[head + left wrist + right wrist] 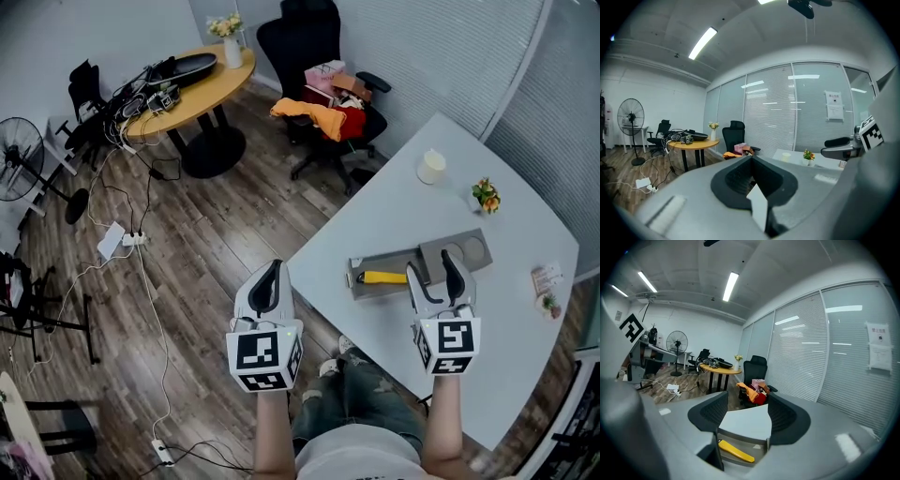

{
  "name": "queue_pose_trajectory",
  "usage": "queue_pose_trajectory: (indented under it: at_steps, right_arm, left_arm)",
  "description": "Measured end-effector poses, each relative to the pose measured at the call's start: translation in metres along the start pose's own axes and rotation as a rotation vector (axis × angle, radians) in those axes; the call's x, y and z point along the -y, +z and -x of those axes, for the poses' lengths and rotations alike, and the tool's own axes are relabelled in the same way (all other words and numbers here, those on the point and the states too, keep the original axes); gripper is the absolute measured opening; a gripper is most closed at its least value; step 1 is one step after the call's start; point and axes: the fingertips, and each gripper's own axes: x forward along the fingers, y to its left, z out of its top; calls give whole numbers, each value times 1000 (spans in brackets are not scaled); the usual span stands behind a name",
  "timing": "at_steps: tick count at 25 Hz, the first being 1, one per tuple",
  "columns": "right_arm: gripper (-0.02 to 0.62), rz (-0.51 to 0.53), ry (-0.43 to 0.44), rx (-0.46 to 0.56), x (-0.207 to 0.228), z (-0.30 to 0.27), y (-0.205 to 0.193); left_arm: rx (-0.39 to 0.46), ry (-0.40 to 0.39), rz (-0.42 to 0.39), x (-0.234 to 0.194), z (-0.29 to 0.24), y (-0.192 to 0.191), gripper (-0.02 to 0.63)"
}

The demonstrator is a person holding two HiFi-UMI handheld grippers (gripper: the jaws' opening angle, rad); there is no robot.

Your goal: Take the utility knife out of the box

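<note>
Yellow marks the utility knife [384, 277], which lies flat inside the grey box [389, 260] near the front edge of the white table [412, 202]. The right gripper [433, 267] hangs over that box with its jaws spread apart and nothing held. In the right gripper view the knife [736, 452] shows low in the gap between the jaws, inside the box's wall [745, 439], and neither pad touches it.

The left gripper [270, 272] is off the table altogether, above the wooden floor [216, 234] just past the table's corner. Its jaws are pressed together at the tips with nothing between them, which the left gripper view confirms [751, 161].

Farther back on the table stand a white cup [431, 166] and a small pot of flowers [486, 195], well apart from the box. Beyond the table sit a black office chair [319, 37] (orange cloth draped over its seat) and a round wooden table [202, 84] cluttered with cables.
</note>
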Motion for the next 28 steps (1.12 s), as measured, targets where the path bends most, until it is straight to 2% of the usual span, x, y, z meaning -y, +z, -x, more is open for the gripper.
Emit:
queue_pose_trajectory:
  at_steps: [12, 20, 28]
  right_arm:
    - [296, 38, 117, -141, 5, -57, -39]
    - [291, 74, 212, -233, -4, -76, -75]
    - [275, 105, 270, -306, -13, -88, -104]
  left_arm:
    - [-80, 17, -4, 4, -47, -18, 0]
    - [-158, 11, 3, 11, -69, -46, 0]
    - [-226, -10, 6, 18, -83, -73, 0]
